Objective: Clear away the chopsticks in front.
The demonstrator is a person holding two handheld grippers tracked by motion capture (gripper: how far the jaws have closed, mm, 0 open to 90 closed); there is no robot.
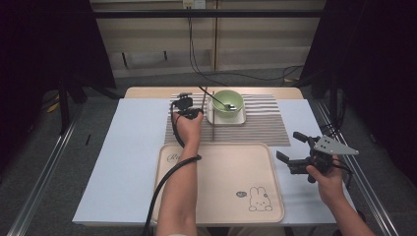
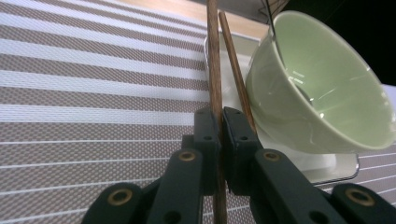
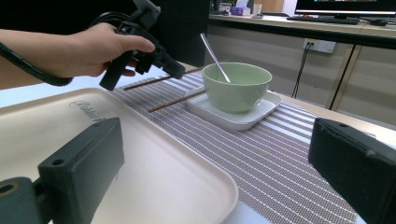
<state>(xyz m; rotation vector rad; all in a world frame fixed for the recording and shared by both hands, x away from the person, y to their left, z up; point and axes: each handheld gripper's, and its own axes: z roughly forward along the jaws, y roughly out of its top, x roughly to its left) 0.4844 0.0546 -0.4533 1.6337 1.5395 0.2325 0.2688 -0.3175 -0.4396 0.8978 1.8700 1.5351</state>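
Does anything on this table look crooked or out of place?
Only the two brown wooden chopsticks are apart: the left gripper pinches one, lifted, while the other leans on the white square plate under the pale green bowl.

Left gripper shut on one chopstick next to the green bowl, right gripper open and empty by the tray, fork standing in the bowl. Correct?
Not quite: it is a spoon in the green bowl, not a fork; the high view shows its rounded end. The rest holds: the left gripper is shut on one chopstick, and the right gripper is open and empty beside the tray.
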